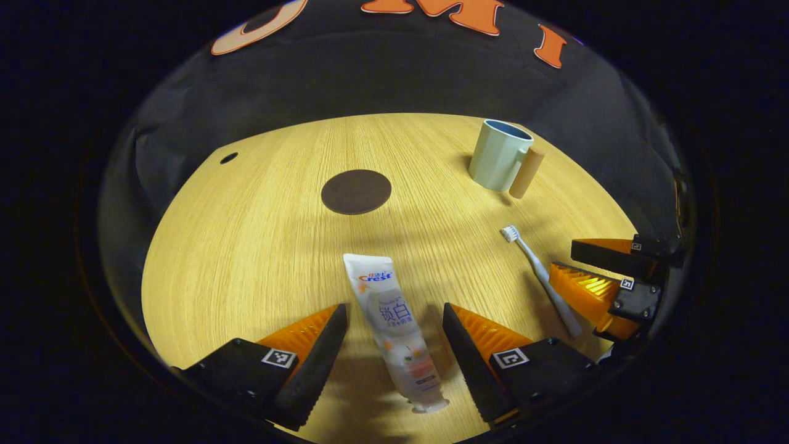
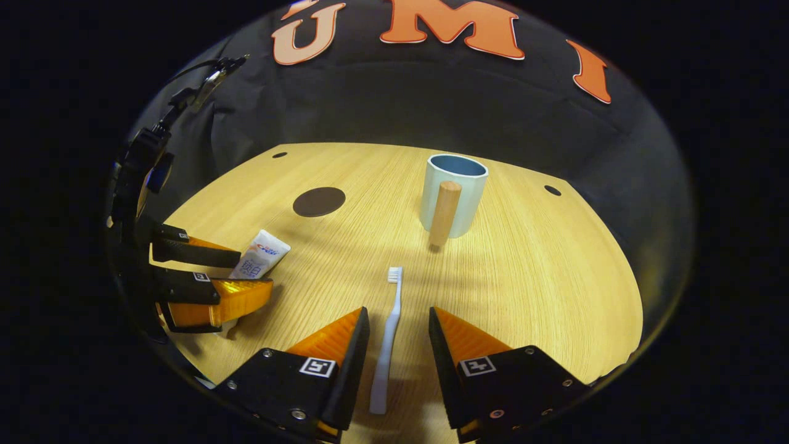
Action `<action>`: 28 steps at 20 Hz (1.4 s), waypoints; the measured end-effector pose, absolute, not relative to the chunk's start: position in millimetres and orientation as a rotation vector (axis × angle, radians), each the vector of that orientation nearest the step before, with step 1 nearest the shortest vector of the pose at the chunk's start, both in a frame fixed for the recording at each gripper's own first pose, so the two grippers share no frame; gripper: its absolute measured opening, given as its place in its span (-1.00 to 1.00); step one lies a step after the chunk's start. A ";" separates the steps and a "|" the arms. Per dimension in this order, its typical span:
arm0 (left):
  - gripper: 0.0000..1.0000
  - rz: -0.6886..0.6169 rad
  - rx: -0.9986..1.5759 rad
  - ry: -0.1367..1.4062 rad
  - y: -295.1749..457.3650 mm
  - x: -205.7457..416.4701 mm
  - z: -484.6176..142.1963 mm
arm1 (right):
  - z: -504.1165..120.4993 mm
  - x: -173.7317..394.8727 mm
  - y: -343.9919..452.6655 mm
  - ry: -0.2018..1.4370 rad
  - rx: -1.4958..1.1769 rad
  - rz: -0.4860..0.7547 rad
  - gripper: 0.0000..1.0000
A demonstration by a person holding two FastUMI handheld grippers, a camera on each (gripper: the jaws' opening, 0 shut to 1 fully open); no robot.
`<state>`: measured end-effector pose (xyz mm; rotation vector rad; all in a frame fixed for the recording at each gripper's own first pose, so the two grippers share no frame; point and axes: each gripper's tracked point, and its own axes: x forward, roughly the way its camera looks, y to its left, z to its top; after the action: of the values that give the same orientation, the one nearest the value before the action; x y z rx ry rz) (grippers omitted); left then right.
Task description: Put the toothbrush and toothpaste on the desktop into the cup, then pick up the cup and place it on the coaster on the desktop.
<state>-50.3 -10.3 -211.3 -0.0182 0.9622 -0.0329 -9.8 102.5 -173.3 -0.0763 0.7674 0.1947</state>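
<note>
**A:** ok so left gripper view first. The left gripper (image 1: 394, 314) sits low over the wooden desktop (image 1: 246, 246) with its jaws spread wide, and the toothpaste tube (image 1: 394, 330) lies flat right between them, cap end toward the camera. Neither finger touches it as far as I can see. The dark round coaster (image 1: 356, 192) is further back on the table, bare. The pale green cup (image 1: 498, 155) with the wooden handle stands upright at the far right. The white toothbrush (image 1: 541, 279) lies on the wood just beside the right gripper (image 1: 570, 259).

**B:** and the right gripper view?

**A:** pretty much a mirror. The right gripper (image 2: 399, 317) is open too, jaws either side of the toothbrush (image 2: 388, 336), bristle end pointing away toward the cup (image 2: 453, 191). There's a gap on both sides, so no grip. The cup's handle faces the camera. Off left, the left gripper (image 2: 246, 271) straddles the toothpaste (image 2: 259, 259), with the coaster (image 2: 318, 201) behind it.
</note>
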 end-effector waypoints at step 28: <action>-0.31 -0.007 -0.076 0.955 -13.7 -47.4 -207.8 | -139.8 13.8 88.1 0.682 0.002 0.174 -0.92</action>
<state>-47.4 -13.7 -207.8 -0.0760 0.9548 -0.0070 13.8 88.1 -139.8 0.0021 0.6823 0.1738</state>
